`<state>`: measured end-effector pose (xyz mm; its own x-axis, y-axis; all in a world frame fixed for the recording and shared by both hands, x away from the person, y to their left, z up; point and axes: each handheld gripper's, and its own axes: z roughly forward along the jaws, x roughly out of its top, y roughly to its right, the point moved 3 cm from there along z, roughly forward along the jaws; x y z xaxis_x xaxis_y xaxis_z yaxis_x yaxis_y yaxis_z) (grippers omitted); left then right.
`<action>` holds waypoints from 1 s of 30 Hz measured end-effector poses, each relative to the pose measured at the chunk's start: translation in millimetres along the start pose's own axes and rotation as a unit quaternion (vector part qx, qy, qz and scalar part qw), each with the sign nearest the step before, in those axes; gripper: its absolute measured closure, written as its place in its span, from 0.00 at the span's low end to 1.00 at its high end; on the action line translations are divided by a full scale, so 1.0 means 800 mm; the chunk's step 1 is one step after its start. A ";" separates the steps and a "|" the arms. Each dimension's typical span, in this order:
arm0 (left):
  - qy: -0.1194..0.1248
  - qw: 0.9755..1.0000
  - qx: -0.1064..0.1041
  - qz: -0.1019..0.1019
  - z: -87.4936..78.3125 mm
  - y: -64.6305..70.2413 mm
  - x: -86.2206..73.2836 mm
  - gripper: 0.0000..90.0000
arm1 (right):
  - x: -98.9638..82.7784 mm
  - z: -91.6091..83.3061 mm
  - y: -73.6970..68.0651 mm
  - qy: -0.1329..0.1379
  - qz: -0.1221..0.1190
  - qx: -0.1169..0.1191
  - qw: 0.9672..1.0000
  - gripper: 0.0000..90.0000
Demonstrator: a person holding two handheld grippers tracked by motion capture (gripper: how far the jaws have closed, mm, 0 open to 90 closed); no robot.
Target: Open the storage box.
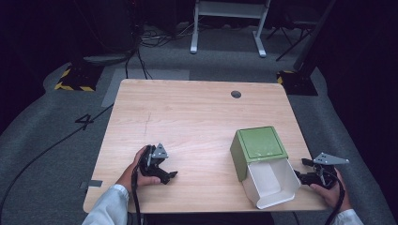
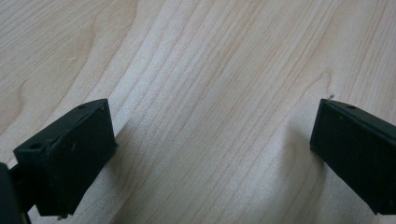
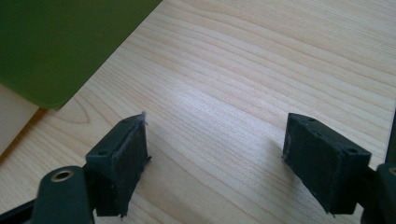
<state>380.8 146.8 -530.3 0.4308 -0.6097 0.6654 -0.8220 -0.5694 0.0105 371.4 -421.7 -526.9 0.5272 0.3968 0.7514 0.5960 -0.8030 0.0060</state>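
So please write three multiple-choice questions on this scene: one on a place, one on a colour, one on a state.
1. Where does the bin stand on the table?
A. near the person's right gripper
B. at the far left corner
C. on the round hole

2. What colour is the bin's outer shell?
A. red
B. green
C. blue

3. How do the left gripper's jaws stand?
A. shut on a cup
B. apart, holding nothing
C. shut on the bin

Key: 1 A, the bin sits by the right gripper; 2 B, the shell is green; 3 B, bare wood shows between the jaws.
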 end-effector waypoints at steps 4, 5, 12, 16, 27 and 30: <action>0.000 1.000 0.000 0.000 0.000 0.000 0.000 0.00 | 0.000 0.000 0.000 0.000 0.000 0.000 1.000 0.24; 0.000 1.000 0.001 0.000 0.000 0.000 0.000 0.00 | 0.000 0.000 0.000 0.000 0.001 -0.001 1.000 0.24; 0.000 1.000 0.004 -0.002 -0.001 0.001 0.000 0.01 | 0.000 0.001 -0.001 0.000 0.005 -0.007 1.000 0.24; 0.000 1.000 0.004 -0.002 -0.001 0.001 0.000 0.01 | 0.001 0.001 0.000 0.000 0.008 -0.009 1.000 0.24; 0.000 1.000 0.003 0.000 0.000 0.000 0.000 0.00 | 0.001 0.001 0.000 0.000 0.008 -0.010 1.000 0.24; 0.000 1.000 0.003 0.000 0.000 0.000 0.000 0.00 | 0.001 0.001 0.000 0.000 0.008 -0.010 1.000 0.24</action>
<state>380.5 146.9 -530.2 0.4311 -0.6098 0.6651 -0.8200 -0.5724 0.0067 372.0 -421.0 -527.0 0.5364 0.3835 0.7518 0.5752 -0.8180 0.0069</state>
